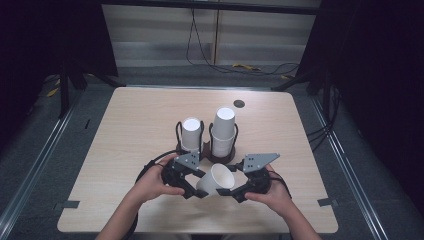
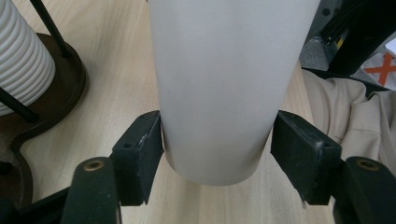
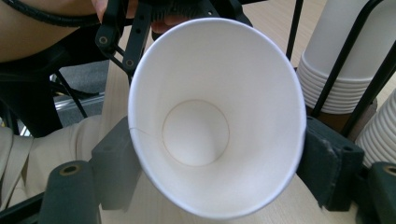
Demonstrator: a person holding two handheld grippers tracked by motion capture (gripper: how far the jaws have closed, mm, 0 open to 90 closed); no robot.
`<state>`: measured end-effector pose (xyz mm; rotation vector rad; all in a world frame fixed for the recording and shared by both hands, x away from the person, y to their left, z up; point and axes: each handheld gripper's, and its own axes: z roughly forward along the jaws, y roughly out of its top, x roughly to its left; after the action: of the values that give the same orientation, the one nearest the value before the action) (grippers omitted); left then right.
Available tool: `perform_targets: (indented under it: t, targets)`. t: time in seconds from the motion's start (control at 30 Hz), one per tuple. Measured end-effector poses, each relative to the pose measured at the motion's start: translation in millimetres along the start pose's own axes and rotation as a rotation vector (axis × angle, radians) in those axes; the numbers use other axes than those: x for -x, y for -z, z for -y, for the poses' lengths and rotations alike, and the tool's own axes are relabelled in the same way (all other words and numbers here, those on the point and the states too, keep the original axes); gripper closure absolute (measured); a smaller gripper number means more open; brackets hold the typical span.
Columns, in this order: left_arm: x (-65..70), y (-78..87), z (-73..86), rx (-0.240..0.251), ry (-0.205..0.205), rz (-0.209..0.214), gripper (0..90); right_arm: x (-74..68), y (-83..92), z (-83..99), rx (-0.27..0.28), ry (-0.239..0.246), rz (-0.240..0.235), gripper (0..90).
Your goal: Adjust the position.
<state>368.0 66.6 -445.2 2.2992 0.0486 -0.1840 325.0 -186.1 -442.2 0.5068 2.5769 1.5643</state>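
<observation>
A single white paper cup (image 1: 216, 179) lies tilted above the table's front middle, held between both grippers, its mouth facing the right hand. My left gripper (image 1: 197, 192) grips it near the base; in the left gripper view the black pads (image 2: 140, 149) press both sides of the cup's narrow end (image 2: 224, 84). My right gripper (image 1: 235, 192) is at the cup's mouth. The right gripper view looks straight into the empty cup (image 3: 215, 126), and the pads (image 3: 322, 158) touch the rim on either side, which looks slightly squeezed into an oval.
Two stacks of white cups (image 1: 191, 132) (image 1: 223, 131) stand upside down in black wire holders on a brown base (image 1: 220, 159), just behind the grippers. A small dark disc (image 1: 239, 103) lies farther back. The table's front edge (image 1: 200, 231) is close to the person's forearms.
</observation>
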Motion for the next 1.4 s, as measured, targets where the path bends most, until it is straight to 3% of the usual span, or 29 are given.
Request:
perform_targets:
  t: [0.17, 0.23, 0.27, 0.3, 0.33, 0.5, 0.57, 0.7, 0.83, 0.87, 1.1, 1.4]
  targets:
    - [2.2, -1.1, -1.7, -0.012, -0.018, 0.022, 34.5, -1.6, -2.7, -1.3, 0.010, 0.004, -0.011, 20.8]
    - [3.1, 0.0, -2.3, -0.005, -0.034, 0.039, 53.6, -2.6, -4.4, -1.7, 0.009, -0.006, -0.015, 19.9]
    - [3.3, 0.4, -2.9, 0.008, -0.041, 0.051, 53.6, -2.9, -5.6, -1.8, 0.002, 0.001, -0.020, 21.2]
    - [4.3, 0.0, -3.5, 0.017, -0.024, 0.054, 50.5, -3.7, -7.0, -1.6, 0.000, 0.000, -0.029, 22.0]
    - [4.3, -0.9, -4.5, -0.011, -0.037, 0.034, 45.4, -4.9, -9.2, -1.5, -0.012, 0.020, -0.020, 25.4]
    - [4.6, -1.4, -3.3, -0.001, -0.025, 0.036, 44.9, -3.1, -8.6, -0.2, -0.024, 0.025, 0.005, 26.9]
    - [4.5, -0.1, -3.8, 0.003, -0.019, 0.031, 39.4, -2.1, -6.8, 0.4, -0.012, 0.025, -0.005, 27.1]
    - [0.9, 3.8, -3.0, -0.006, 0.006, -0.005, 24.8, -3.3, -2.7, -2.1, 0.011, 0.039, 0.003, 27.1]
    - [-1.0, 6.5, 0.2, -0.021, 0.025, -0.031, 21.5, -2.5, 0.9, -2.0, 0.015, 0.044, 0.014, 27.0]
    - [-2.3, 8.6, 1.0, -0.032, 0.035, -0.056, 18.0, -1.5, 2.3, -0.5, 0.018, 0.040, 0.024, 26.9]
    - [-5.2, 14.6, 5.3, -0.064, 0.049, -0.103, 16.4, 0.4, 4.3, 6.9, 0.019, 0.044, 0.051, 26.8]
    - [-9.1, 18.1, 15.6, -0.077, 0.077, -0.117, 16.4, 4.1, 5.1, 18.0, 0.019, 0.027, 0.078, 26.5]
